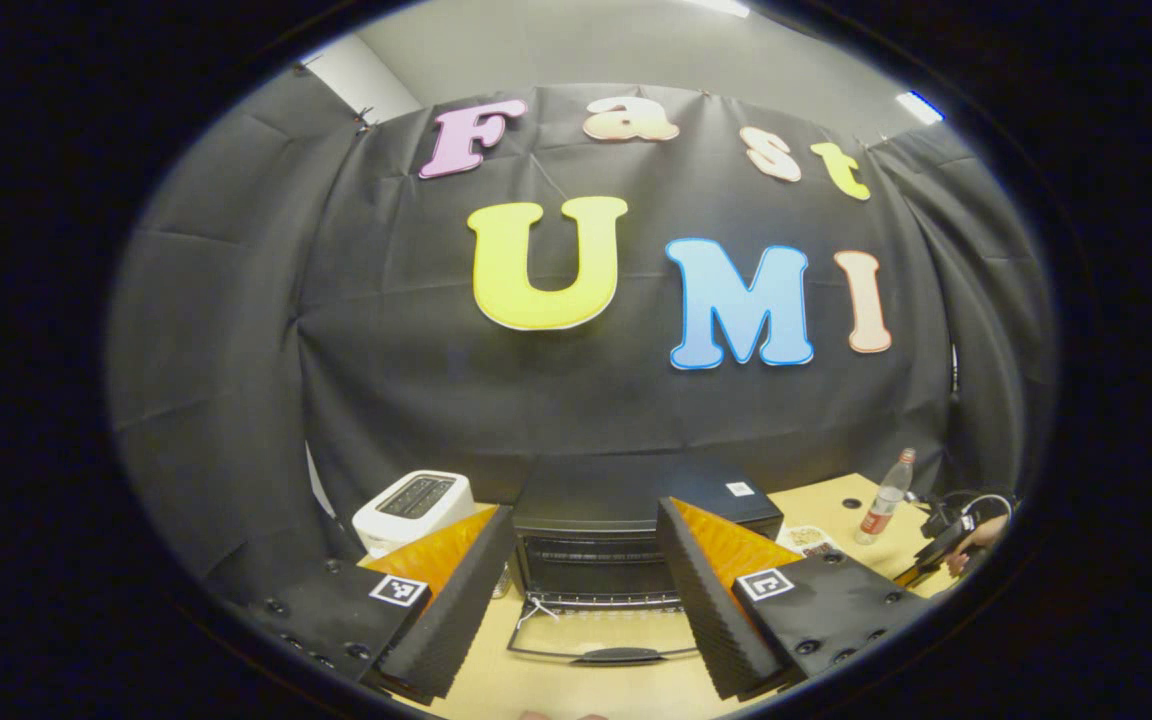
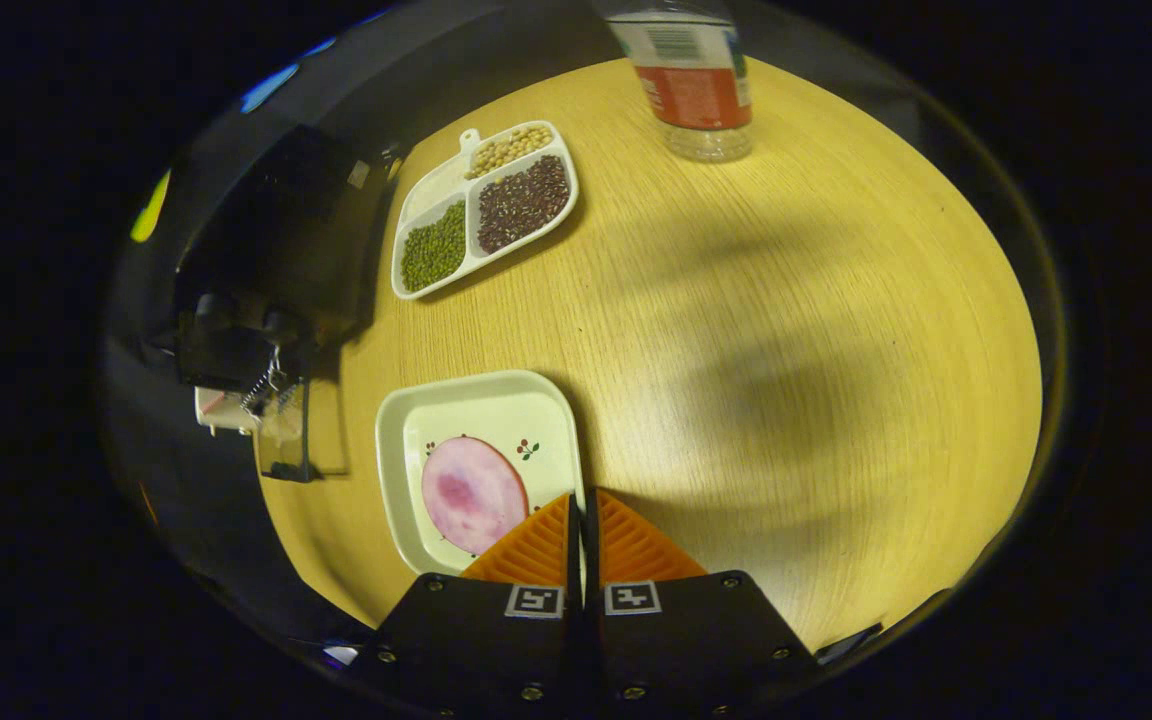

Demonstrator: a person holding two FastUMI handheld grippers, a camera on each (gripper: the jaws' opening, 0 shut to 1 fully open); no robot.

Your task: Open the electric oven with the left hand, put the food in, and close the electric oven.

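In the left gripper view, my left gripper (image 1: 586,580) has its fingers spread wide and holds nothing. Between them I see the electric oven (image 1: 636,530), a dark box on the wooden table (image 1: 596,690), with its glass door (image 1: 601,635) folded down toward me and the handle (image 1: 621,655) at the near edge. A white toaster (image 1: 414,503) stands just beside the oven on its left. To the right, farther off, stands a clear bottle (image 1: 884,497), and near it is a hand (image 1: 971,545) holding the other gripper. In the right gripper view, my right gripper (image 2: 581,515) has its fingers pressed together; their tips sit at the edge of the white plate (image 2: 481,470), but I cannot tell whether they pinch its rim or only hang above it. On this plate lies the food, a round pink slice of ham (image 2: 473,493). Farther on the table is a divided tray (image 2: 481,207) with green, dark and pale beans.
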